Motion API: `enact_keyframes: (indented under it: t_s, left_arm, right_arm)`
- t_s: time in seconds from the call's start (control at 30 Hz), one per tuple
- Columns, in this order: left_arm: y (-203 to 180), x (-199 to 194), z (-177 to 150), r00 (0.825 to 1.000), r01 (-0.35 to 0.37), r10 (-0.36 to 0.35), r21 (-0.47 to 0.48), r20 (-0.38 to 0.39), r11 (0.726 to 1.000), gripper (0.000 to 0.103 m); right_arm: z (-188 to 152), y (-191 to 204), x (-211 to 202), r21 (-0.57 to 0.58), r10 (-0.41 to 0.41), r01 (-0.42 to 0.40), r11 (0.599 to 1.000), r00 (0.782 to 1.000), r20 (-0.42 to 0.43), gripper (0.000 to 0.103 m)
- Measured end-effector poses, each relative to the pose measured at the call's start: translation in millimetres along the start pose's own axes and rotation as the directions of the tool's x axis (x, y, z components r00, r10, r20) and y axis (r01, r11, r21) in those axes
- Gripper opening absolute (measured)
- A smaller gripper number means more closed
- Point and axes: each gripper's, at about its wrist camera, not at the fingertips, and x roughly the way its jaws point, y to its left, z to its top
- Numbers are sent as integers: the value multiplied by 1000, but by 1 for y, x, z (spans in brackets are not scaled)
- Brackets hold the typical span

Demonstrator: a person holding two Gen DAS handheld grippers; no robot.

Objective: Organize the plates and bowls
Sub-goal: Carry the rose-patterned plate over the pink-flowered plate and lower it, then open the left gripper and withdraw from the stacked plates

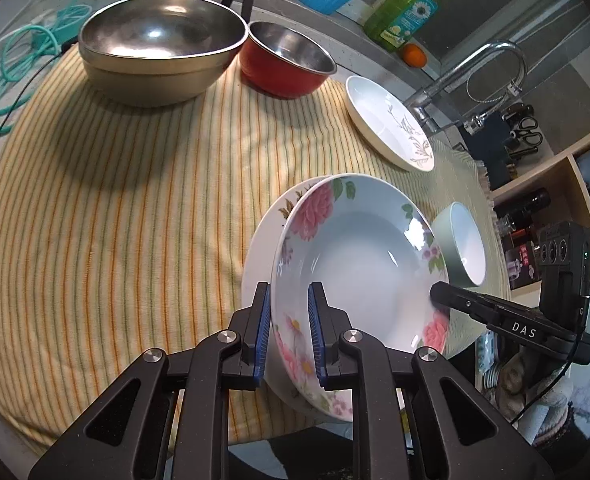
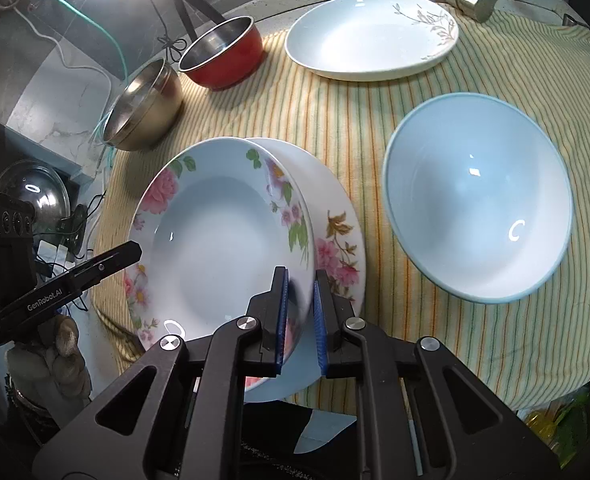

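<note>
Between both grippers' (image 1: 290,330) clamped pads, one floral plate's (image 1: 359,260) opposite rims

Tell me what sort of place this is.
Most likely a home kitchen counter beside a sink. A chrome faucet rises at the edge of the striped cloth, a green dish soap bottle stands behind it, and a floral plate sits among bowls.

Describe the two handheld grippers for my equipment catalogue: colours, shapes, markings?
Both are black, with triangular cut-outs, silver pivot bolts and ribbed blue pads. The right gripper reads "DAS"; the left gripper reads "GenRobot.AI". A knitted glove holds the left one.
</note>
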Motion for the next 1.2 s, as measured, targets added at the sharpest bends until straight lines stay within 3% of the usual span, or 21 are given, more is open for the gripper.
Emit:
enact_keyframes:
  t_s: [0.43, 1.07, 1.2]
  left_arm:
    - [-6, 14, -1, 999, -24, 25, 20, -29, 1000, 16]
    - [-6, 14, 2, 998, -64, 64, 34, -22, 997, 16]
    - [-9, 16, 3, 997, -64, 65, 46, -31, 997, 17]
  right_arm:
    - [-3, -6, 3, -3, -30, 30, 1000, 1000, -9, 13]
    - [-2, 20, 10, -161, -168, 167, 973, 986, 8, 19]
    - [-2, 23, 11, -179, -174, 173, 968, 985, 8, 29]
